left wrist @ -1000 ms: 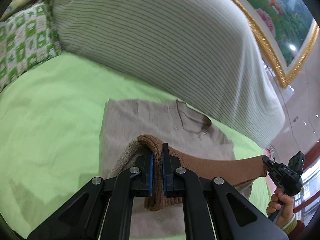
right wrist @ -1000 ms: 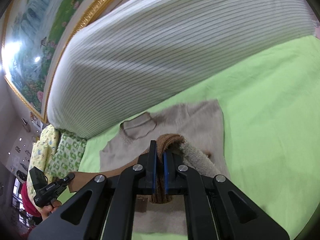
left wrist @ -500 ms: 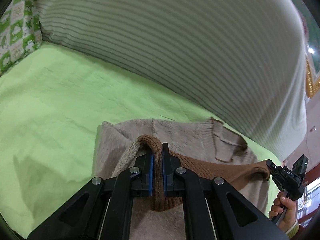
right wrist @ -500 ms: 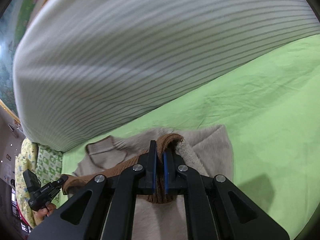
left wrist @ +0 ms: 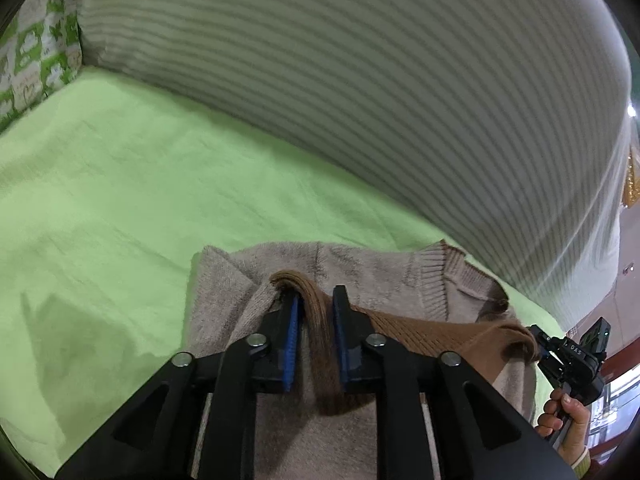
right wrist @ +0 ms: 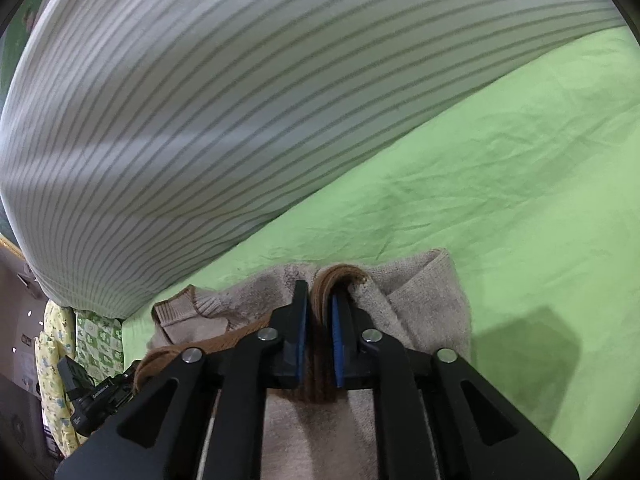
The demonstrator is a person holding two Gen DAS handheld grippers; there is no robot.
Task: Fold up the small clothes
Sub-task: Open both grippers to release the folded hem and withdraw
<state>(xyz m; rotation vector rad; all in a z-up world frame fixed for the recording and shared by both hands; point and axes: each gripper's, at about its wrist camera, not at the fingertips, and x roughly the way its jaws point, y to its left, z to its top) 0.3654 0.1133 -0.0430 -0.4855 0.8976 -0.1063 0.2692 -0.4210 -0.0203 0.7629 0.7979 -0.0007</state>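
Note:
A small beige knit sweater (left wrist: 360, 268) with a brown ribbed hem lies on the green sheet (left wrist: 120, 184). Its lower part is folded up toward the collar (left wrist: 444, 280). My left gripper (left wrist: 314, 300) has its jaws parted a little around the brown hem (left wrist: 316, 320), which hangs loosely between the pads. My right gripper (right wrist: 320, 300) is likewise slightly parted around the hem's other end (right wrist: 340, 274). The right gripper also shows in the left wrist view (left wrist: 568, 356), and the left gripper in the right wrist view (right wrist: 100, 396).
A big white striped cushion (left wrist: 360, 80) rises right behind the sweater, also filling the right wrist view (right wrist: 240, 100). A green-and-white patterned pillow (left wrist: 36, 52) stands at the far left. Green sheet (right wrist: 500, 200) spreads to the right.
Both grippers carried the brown hem forward toward the collar and lowered it. Their jaws, shut on the hem before, have now parted.

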